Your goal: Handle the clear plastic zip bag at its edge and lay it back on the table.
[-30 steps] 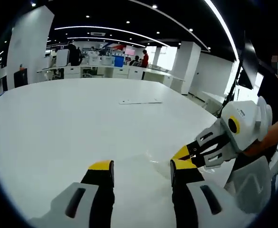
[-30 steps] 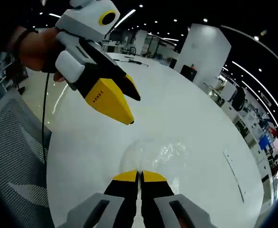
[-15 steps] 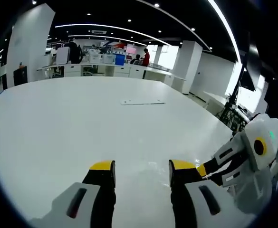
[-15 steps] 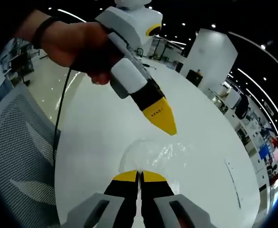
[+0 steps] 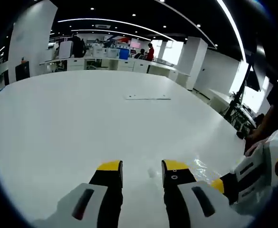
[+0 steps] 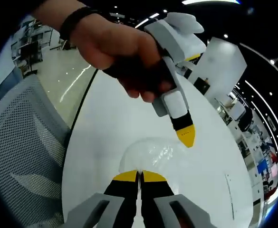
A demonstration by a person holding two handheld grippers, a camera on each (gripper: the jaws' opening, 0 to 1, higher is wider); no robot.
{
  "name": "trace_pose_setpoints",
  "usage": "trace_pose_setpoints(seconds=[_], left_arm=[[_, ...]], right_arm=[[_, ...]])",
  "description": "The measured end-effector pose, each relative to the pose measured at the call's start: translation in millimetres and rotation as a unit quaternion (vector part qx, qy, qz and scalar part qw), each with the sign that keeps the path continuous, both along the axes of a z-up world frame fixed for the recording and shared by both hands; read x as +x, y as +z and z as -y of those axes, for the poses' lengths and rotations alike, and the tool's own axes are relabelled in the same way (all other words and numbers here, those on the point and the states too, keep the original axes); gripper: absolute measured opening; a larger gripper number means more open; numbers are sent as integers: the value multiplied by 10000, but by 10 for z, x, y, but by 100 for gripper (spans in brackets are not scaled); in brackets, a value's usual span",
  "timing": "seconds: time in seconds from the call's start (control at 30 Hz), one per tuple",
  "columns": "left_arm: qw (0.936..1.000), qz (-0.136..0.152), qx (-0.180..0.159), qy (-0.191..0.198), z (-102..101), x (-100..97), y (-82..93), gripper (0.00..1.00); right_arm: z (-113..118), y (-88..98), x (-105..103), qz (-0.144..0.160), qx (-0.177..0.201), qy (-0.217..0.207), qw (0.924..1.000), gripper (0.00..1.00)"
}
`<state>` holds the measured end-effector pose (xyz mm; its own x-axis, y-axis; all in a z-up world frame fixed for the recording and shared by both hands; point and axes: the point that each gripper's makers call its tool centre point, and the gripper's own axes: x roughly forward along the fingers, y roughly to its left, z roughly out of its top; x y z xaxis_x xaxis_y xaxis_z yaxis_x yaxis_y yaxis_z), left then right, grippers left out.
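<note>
Zip bag [image 6: 155, 154], clear and shiny, lies flat on the white table [image 5: 81, 118], with its near edge pinched between the closed jaws of the right gripper [image 6: 139, 175]. In the left gripper view the bag is hard to see; a faint glitter just right of the jaws [image 5: 203, 168] is probably its plastic.

Compared with one second ago, the left gripper [image 5: 142, 167] has come much lower and nearer to the bag. In the right gripper view its yellow tip [image 6: 185, 137] now stands just above the far edge of the bag, where before it was high over it. Its jaws stay apart and hold nothing, slightly narrower than before. The right gripper has not changed its clamp on the edge. I judge that the left one is about to take the other edge, so the handling is only beginning.

Count: one bag, two grippers, one hand [image 6: 119, 50] on the left gripper, one mesh chair [image 6: 22, 142] beside the table, one flat strip [image 5: 148, 98] far on the table.
</note>
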<state>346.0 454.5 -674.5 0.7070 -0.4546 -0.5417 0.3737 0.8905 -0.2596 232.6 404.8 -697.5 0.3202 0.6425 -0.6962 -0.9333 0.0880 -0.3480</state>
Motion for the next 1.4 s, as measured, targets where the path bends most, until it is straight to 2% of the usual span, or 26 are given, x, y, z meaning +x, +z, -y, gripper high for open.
trace_pose_setpoints(seconds=[0.23, 0.67, 0.77, 1.0, 1.4], left_arm=[[9999, -119, -34, -32, 36, 24, -36, 20], [9996, -267, -18, 15, 116, -106, 15, 9], [9995, -320, 33, 10, 116, -117, 1, 4], [9992, -394, -66, -5, 97, -68, -77, 0], [9987, -491, -75, 97, -28, -100, -157, 0]], right_arm=[[-8, 43, -56, 80, -38, 123, 9999, 0], [-11, 60, -71, 334, -159, 350, 9987, 0], [-6, 69, -66, 360, -156, 343, 9986, 0], [39, 34, -16, 445, -229, 281, 9984, 0], [202, -48, 69, 355, -261, 22, 9990, 0]])
